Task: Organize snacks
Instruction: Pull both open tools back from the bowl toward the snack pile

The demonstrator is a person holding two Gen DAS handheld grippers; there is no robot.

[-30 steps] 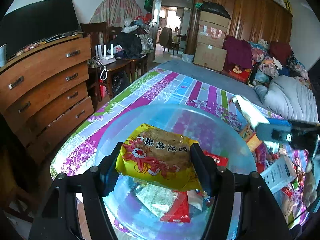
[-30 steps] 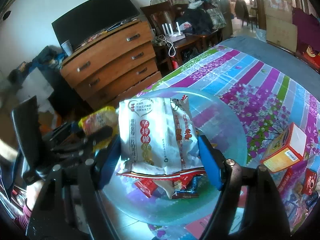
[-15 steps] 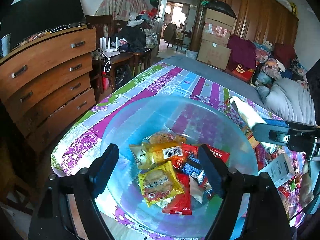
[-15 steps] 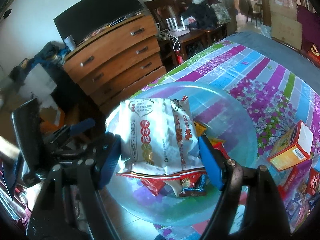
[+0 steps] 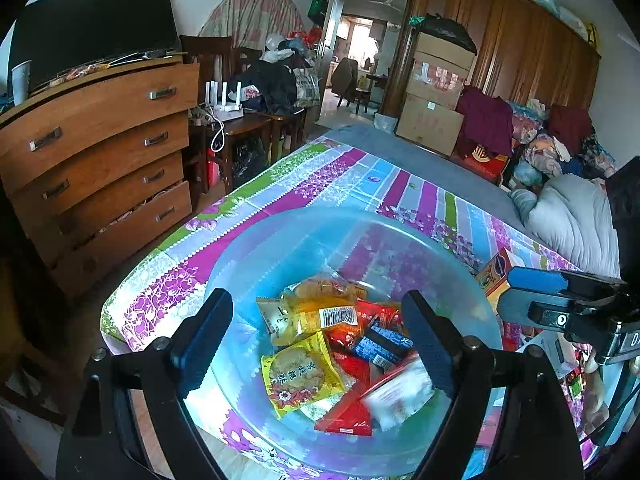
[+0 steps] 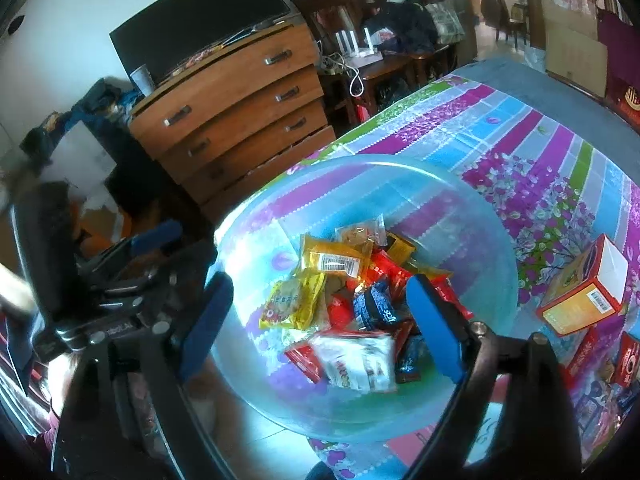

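Left wrist view: left gripper point(image 5: 318, 338) over the clear blue bowl point(image 5: 280, 248), jaws wide and opening further, nothing pinched between the pads. Bowl sits on the striped floral cloth point(image 5: 320, 180) near its corner. Snack pile in the bowl bottom: yellow biscuit packet point(image 5: 300, 376) at front, orange packet with barcode point(image 5: 320, 314) behind it, red packets point(image 5: 348, 412), dark blue wrapper point(image 5: 380, 344), white packet point(image 5: 400, 394) at right, blurred. Right gripper point(image 5: 560, 308) enters from the right edge, beside the bowl rim. Orange box point(image 5: 494, 276) on the cloth just past the bowl.

Right wrist view: right gripper point(image 6: 320, 320) also above the bowl point(image 6: 400, 184), jaws wide and opening, empty. White packet point(image 6: 356, 360) lies on the pile below, blurred, clear of both pads. Yellow biscuit packet point(image 6: 292, 300) to its left. Left gripper point(image 6: 120, 280) at left, outside the bowl rim. Orange box point(image 6: 584, 288) on the cloth to the right, smaller red boxes point(image 6: 628, 360) near it. Wooden dresser point(image 6: 240, 100) behind.
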